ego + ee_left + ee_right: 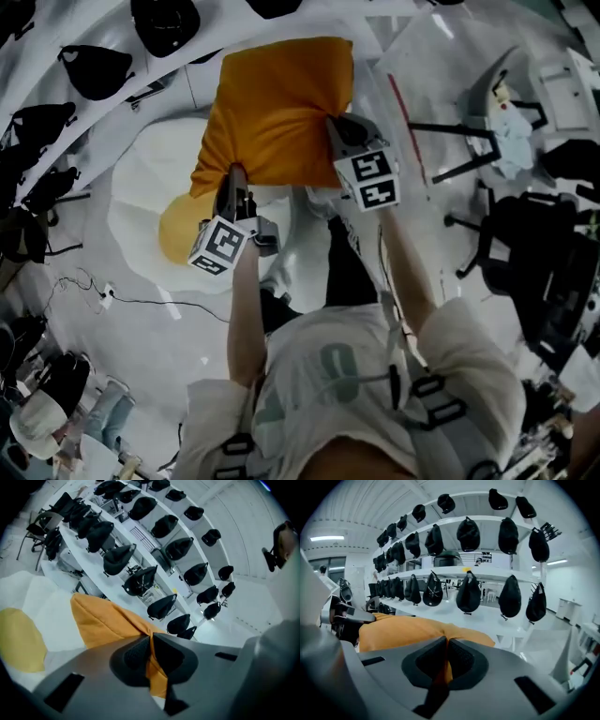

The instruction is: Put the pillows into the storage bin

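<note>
Orange fabric pillow [277,112] overlaps the white soft bin [131,187] rim (yellow cushion [176,234] inside); left gripper [234,172] and right gripper [334,124] clamp its edge.

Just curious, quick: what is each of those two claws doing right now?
Left gripper: closed on the orange pillow.
Right gripper: closed on the orange pillow too.

An open-plan office — long white desks [145,543] lined with black swivel chairs [118,558].
</note>
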